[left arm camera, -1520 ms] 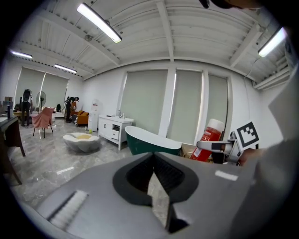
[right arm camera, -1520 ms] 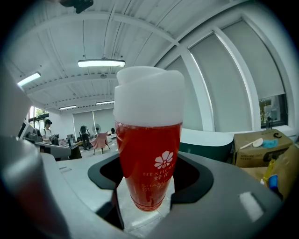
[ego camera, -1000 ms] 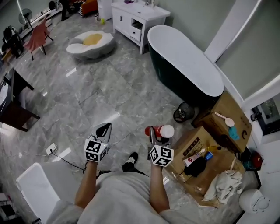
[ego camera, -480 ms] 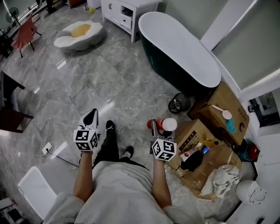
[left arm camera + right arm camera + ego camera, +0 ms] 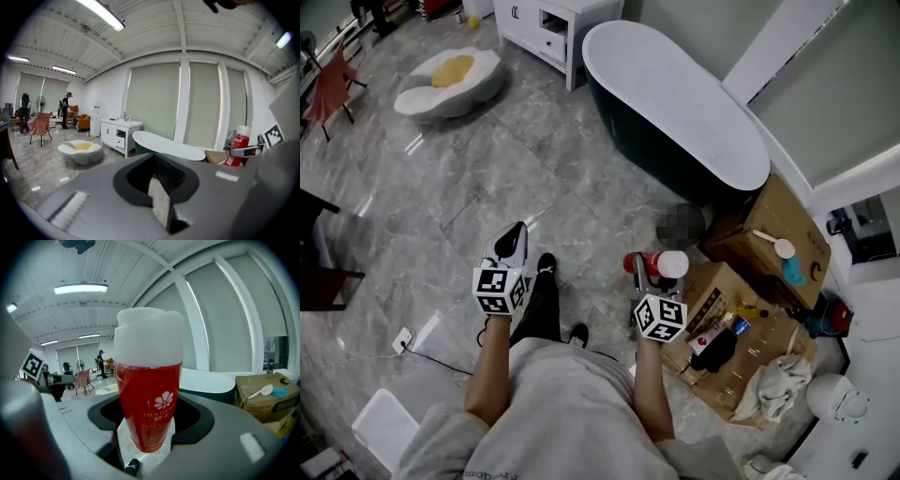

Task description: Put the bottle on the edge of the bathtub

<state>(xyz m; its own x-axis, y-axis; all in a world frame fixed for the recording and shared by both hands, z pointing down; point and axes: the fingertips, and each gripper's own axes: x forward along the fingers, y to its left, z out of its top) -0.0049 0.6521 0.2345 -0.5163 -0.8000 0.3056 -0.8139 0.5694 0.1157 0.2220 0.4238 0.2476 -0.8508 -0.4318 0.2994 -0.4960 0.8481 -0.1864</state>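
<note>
Red bottle (image 5: 661, 264), white-capped, is clamped in my right gripper (image 5: 639, 279) at lower centre, held clear of the floor for transfer to the bathtub (image 5: 675, 98) at upper centre, well apart. My left gripper (image 5: 511, 246), jaws together and empty, hangs aside, unneeded.

White cabinet (image 5: 553, 28) cut by top edge; bottle (image 5: 149, 380) print too small

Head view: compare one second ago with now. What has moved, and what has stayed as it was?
The person has stepped forward: a dark leg now shows between the grippers, and the bathtub sits a little farther left in frame. Nothing was grasped or released: the right gripper stays shut on the red bottle, the left gripper shut and empty.
</note>
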